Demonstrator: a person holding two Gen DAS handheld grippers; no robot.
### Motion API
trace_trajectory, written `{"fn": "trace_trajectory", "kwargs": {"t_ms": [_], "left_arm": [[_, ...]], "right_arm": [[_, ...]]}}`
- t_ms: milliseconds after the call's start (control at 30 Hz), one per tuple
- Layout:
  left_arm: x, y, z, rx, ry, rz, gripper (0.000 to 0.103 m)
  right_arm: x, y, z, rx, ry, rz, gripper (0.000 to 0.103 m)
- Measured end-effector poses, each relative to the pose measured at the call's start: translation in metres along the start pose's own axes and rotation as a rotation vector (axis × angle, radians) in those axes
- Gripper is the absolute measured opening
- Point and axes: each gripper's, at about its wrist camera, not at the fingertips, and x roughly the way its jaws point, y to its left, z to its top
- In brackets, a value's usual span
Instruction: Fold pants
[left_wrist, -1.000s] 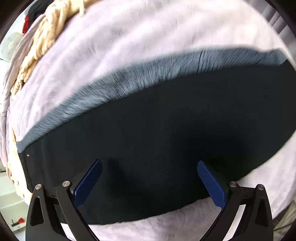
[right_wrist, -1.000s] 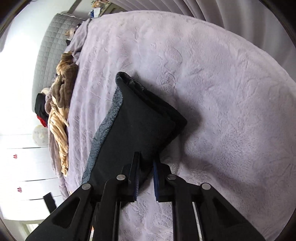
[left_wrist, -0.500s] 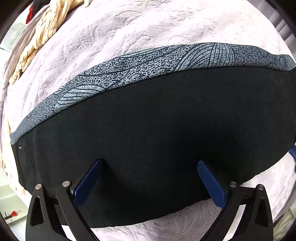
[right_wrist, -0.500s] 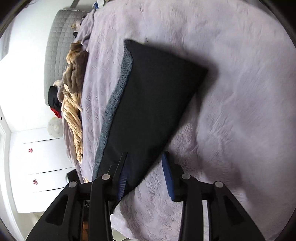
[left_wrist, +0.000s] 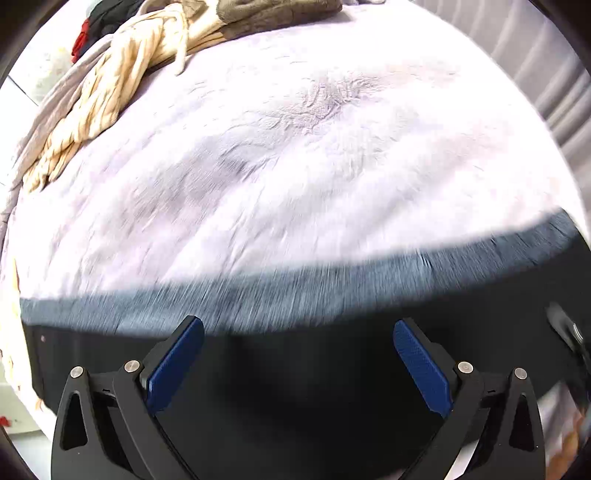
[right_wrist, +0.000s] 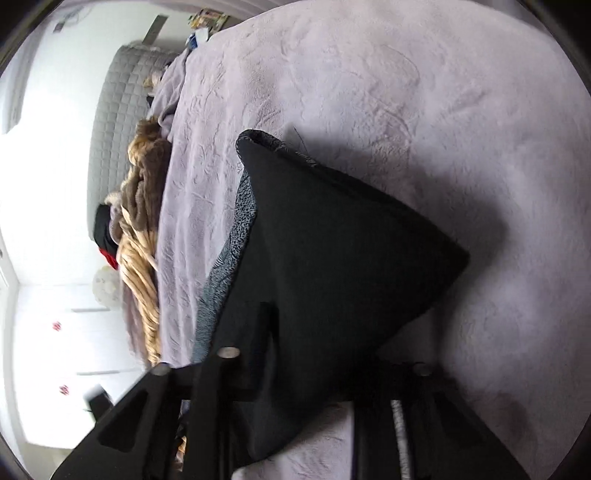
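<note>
**A:** What is being changed just now?

**B:** The left gripper (left_wrist: 297, 332) is being drawn back and up. A moment ago the pants (left_wrist: 295, 398) were filling its view; now only their near part is being shown, with far more of the bed (left_wrist: 295, 166) beyond. Its jaws are being kept wide apart over the black cloth, and nothing is being gripped by them.

**A:** And the right gripper (right_wrist: 314, 369)?

**B:** Its jaws were being let out half a second ago and are now being closed again, nearly together. The black cloth is being caught between them. The pads are being hidden by it, but the cloth is being tented up off the bed from that point, so a hold is being judged likely.

**A:** Where are the pants being kept?

**B:** They are being left as a long doubled strip across the near side of the bed, the grey band (left_wrist: 258, 299) along their far edge. Their right end is being lifted; the rest is lying flat. The heap (left_wrist: 110, 74) at the far left is being kept well apart.

**A:** What is being meant for the task?

**B:** A fresh grip is probably being taken at the right end, so that it can be carried over toward the left. The left gripper is being freed, perhaps to pin or steady the strip. One fold is being judged done, another still wanted.
</note>
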Motion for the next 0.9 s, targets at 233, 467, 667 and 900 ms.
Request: {"fn": "trace_trajectory", "kwargs": {"t_ms": [233,467,667,900], "left_arm": [[0.013,-0.009,-0.002,0.057,0.01,0.011,0.103],[-0.026,0.087,-0.043,-0.003,-0.045,-0.046,0.103],[-0.035,0.18,-0.088,-0.084,-0.036,-0.007,0.103],[-0.021,0.277,-0.124,-0.179,0.019,0.044,0.103]], "right_arm": [[-0.021,0.058,-0.011,-0.238,-0.037,-0.044,0.014],[-0.037,0.151,-0.052,-0.545,-0.074,-0.088,0.014],[-0.001,0.225,-0.139,-0.811,-0.025,-0.143,0.015],[0.138,0.262,-0.272,-1.119,0.144,-0.451,0.033]]}}
